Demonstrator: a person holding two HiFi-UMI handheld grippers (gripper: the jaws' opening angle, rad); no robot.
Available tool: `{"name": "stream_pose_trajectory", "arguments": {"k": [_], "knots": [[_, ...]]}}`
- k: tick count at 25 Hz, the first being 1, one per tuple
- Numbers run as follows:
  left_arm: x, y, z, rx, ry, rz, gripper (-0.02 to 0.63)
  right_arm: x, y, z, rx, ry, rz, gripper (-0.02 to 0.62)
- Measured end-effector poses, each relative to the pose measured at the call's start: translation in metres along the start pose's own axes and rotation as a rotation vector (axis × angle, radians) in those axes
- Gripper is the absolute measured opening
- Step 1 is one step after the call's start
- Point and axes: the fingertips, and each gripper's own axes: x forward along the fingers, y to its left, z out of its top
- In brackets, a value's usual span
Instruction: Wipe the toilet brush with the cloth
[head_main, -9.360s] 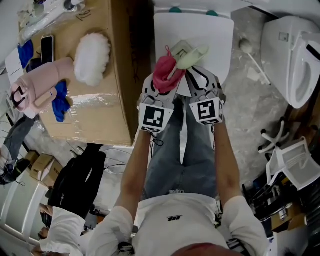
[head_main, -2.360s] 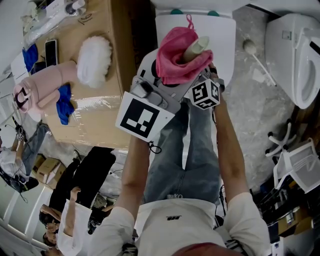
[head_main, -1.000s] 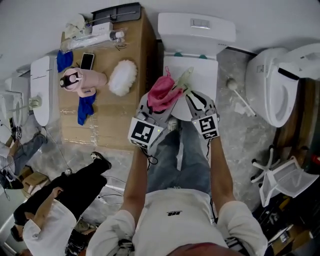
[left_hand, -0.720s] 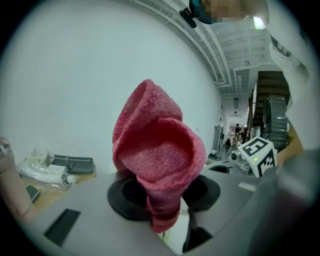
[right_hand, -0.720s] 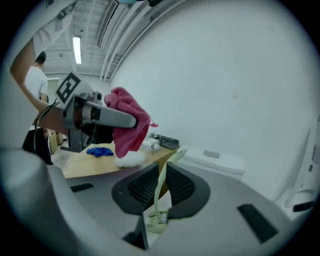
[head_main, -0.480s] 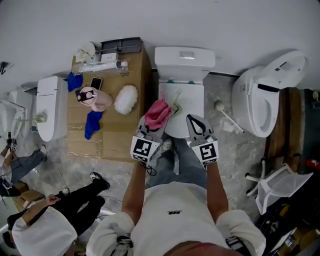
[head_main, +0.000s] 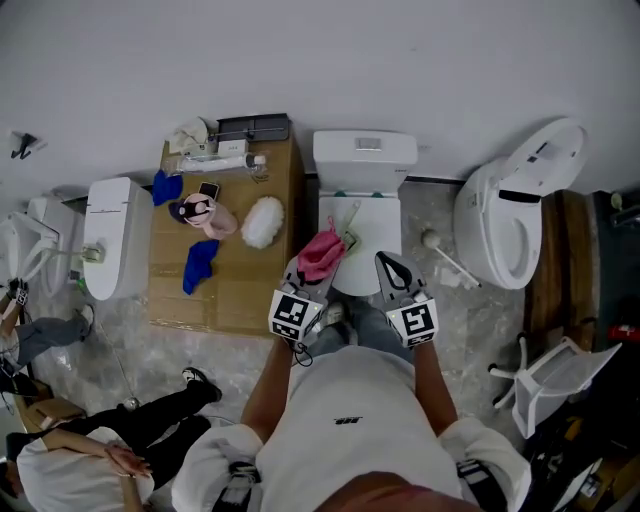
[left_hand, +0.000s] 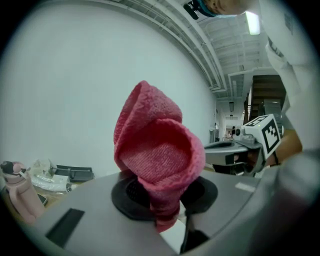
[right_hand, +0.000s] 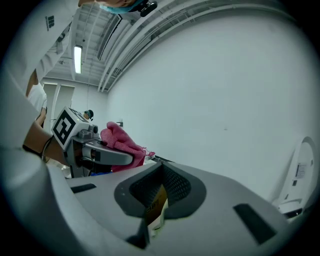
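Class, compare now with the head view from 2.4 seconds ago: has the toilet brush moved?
Yes. The toilet brush has left the right gripper and come down onto the toilet lid, where it lies apart from that gripper.

Head view looks steeply down from high; both gripper views share the cloth (left_hand: 157, 155).

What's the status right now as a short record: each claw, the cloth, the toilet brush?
left claw: shut on the pink cloth
right claw: shut, holding nothing
pale green toilet brush: lying on the closed toilet lid, in neither claw
pink cloth: bunched, standing up out of the left claw, not touching the brush
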Motion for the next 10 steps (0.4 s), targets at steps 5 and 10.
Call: {"name": "stream_pose_trajectory", "arguments": {"k": [5, 10], "knots": [[-0.009, -0.009, 0.013, 0.020, -0.012, -0.015, 0.104, -0.005, 0.006, 0.021, -0.009, -0.025, -0.017, -0.005], [-0.013, -0.011, 0.026, 0.018, -0.025, -0.015, 0.100, -0.007, 0.009, 0.039, -0.019, -0.050, -0.027, -0.005]]}}
